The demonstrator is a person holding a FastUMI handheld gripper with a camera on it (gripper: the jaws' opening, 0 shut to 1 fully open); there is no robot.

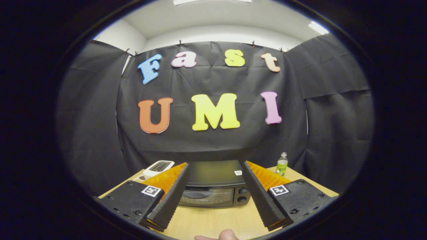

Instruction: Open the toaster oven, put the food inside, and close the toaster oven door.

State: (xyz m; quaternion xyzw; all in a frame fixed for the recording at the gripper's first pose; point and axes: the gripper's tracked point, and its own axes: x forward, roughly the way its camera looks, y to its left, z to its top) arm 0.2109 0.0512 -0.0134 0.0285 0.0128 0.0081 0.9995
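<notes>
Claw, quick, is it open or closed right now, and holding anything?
Claw: open, holding nothing, fingers spread apart ahead of the closed toaster oven.

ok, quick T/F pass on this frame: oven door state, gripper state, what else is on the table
1. The toaster oven door is open. False: it is closed, handle up against the front.
2. The gripper is open, with nothing between its fingers. True.
3. The toaster oven sits on the table ahead of the fingers, seen between them. True.
4. A bottle lies on its side on top of the oven. False: it stands upright on the table, beyond the oven to the right.
5. A white device sits on the table left of the oven. True.
</notes>
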